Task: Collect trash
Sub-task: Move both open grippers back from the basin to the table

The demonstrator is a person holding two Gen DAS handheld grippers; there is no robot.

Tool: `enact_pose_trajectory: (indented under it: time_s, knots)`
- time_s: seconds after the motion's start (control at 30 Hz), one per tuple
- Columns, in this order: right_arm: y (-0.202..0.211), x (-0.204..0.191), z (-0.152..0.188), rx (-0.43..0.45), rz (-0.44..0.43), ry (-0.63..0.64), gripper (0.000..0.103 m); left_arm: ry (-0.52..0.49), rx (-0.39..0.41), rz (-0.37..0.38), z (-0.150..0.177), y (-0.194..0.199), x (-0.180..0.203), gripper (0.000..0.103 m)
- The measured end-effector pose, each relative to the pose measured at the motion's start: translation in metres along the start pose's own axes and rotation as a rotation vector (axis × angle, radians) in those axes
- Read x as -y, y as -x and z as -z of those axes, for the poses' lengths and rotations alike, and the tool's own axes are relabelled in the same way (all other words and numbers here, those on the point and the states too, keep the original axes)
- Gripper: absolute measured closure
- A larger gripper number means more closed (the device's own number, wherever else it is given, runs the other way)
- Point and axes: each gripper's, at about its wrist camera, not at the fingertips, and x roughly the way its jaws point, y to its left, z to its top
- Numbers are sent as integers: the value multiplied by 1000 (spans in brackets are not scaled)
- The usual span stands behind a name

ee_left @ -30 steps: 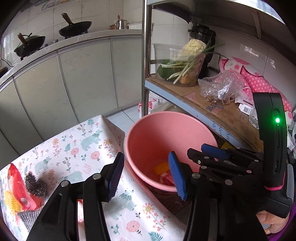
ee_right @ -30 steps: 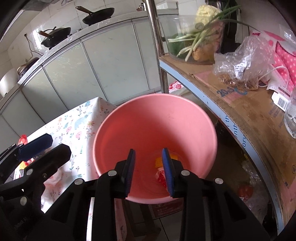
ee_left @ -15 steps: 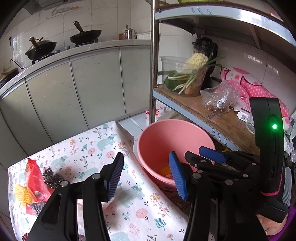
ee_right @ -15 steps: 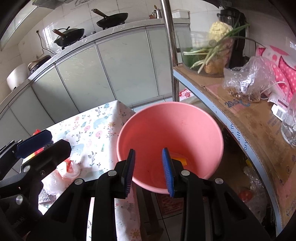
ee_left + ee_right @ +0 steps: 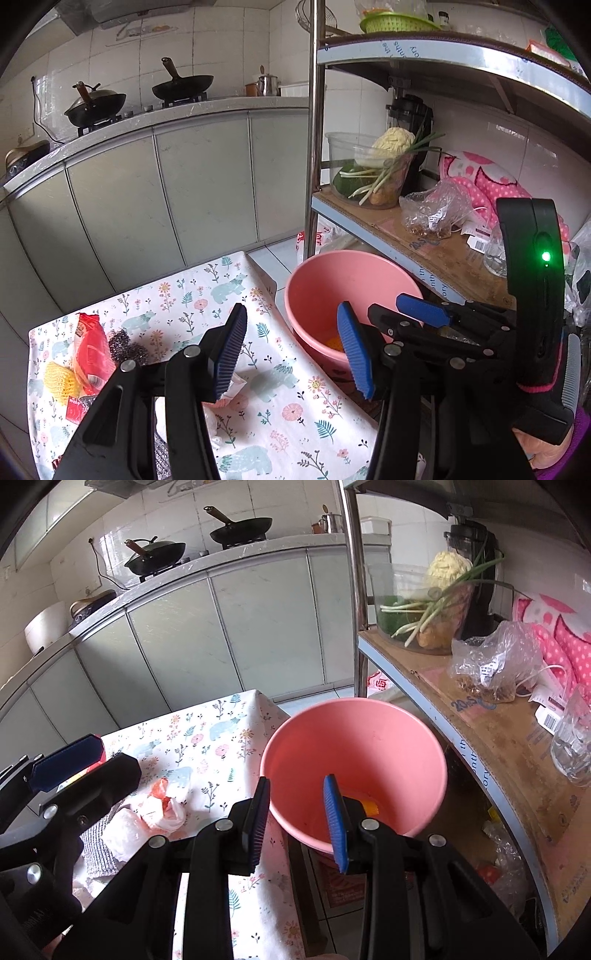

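Orange scrap [image 5: 369,806] inside pink bucket [image 5: 373,734], both hand-held grippers [image 5: 291,345] [image 5: 298,819] released and empty

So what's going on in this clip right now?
A person is clearing trash off a table with a floral cloth into a pink bucket beside it. Both the left gripper and the right gripper are open and empty, held near the bucket. Something orange already lies in the bucket. A crumpled white and red wrapper, a red packet and a metal scourer are on the table.
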Motion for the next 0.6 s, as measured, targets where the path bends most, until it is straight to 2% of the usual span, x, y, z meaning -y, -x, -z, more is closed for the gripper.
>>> enact_pose_trajectory:
  time_s: [0.6]
  knots:
    - [17, -33, 10, 13, -23, 71, 72, 30, 27, -2, 14, 32, -15, 52]
